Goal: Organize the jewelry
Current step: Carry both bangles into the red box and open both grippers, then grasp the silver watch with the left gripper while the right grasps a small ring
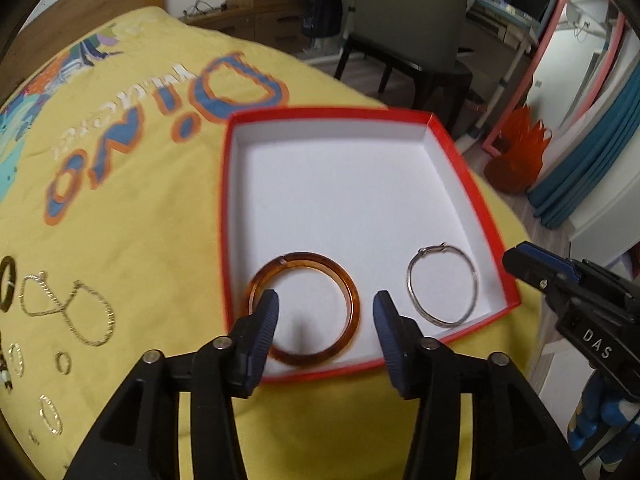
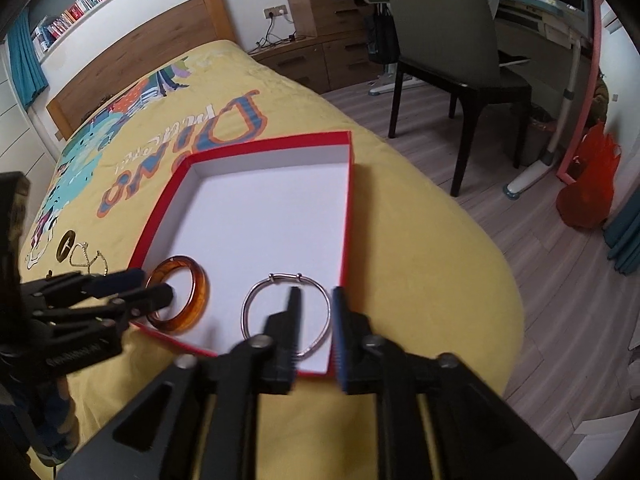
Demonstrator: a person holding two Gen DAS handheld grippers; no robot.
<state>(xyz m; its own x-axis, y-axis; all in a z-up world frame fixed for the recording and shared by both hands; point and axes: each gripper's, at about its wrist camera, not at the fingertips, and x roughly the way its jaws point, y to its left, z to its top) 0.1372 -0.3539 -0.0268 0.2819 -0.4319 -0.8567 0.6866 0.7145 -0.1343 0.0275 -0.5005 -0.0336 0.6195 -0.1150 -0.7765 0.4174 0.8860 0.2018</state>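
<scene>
A red box (image 1: pixel 472 184) with a white inside lies on the yellow bedspread. In it lie an amber bangle (image 1: pixel 352 300) and a thin silver bangle (image 1: pixel 444 322), side by side near the front wall. My left gripper (image 1: pixel 326 314) is open and empty just above the amber bangle. My right gripper (image 2: pixel 316 312) is open and empty over the silver bangle (image 2: pixel 256 300) at the box's front right corner; it shows at the right of the left wrist view (image 1: pixel 520 260). Loose gold chains (image 1: pixel 80 312) and small rings (image 1: pixel 63 362) lie left of the box.
The bed's edge drops to a wooden floor (image 2: pixel 480 152) on the right. A dark chair (image 2: pixel 452 40) and a desk stand beyond it. An orange bag (image 2: pixel 588 184) sits on the floor. A dark ring-shaped piece (image 2: pixel 66 245) lies by the chains.
</scene>
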